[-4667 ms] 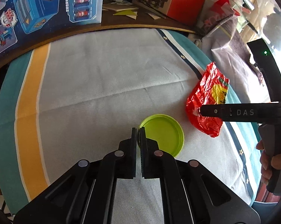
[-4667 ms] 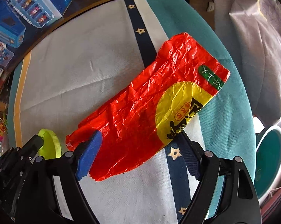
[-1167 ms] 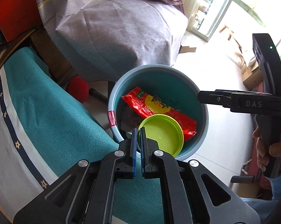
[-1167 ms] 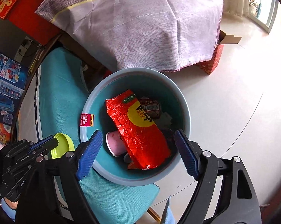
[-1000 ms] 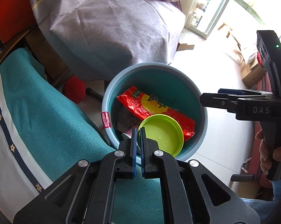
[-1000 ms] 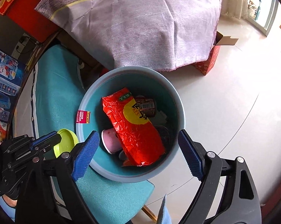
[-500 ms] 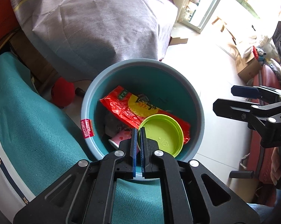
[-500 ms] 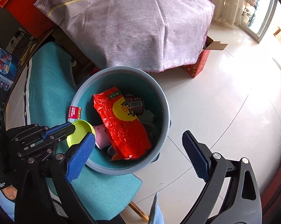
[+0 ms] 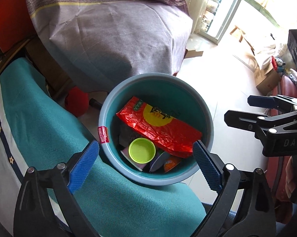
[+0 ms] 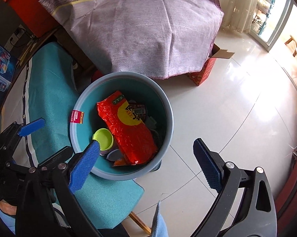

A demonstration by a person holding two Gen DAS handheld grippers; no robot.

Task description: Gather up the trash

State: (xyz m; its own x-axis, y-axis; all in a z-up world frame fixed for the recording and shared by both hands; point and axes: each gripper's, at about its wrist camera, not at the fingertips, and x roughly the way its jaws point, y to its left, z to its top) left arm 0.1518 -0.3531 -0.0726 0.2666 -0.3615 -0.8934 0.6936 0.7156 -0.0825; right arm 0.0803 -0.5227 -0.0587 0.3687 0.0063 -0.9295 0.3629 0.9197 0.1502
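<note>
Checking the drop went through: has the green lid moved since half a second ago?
Yes. The green lid has left the left gripper, whose jaws have just been opening, and now lies down inside the bin, beside the red wrapper.

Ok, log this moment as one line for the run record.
left gripper: just opened, empty | right gripper: open, empty | green lid: in bin | red wrapper: in bin

The shiny white tiled floor (image 10: 237, 102) has a blue bin (image 10: 169, 118) standing on it, with a red cardboard box (image 10: 202, 73) just behind the bin and a purple-cloth-covered heap (image 10: 148, 29) behind it too.
</note>
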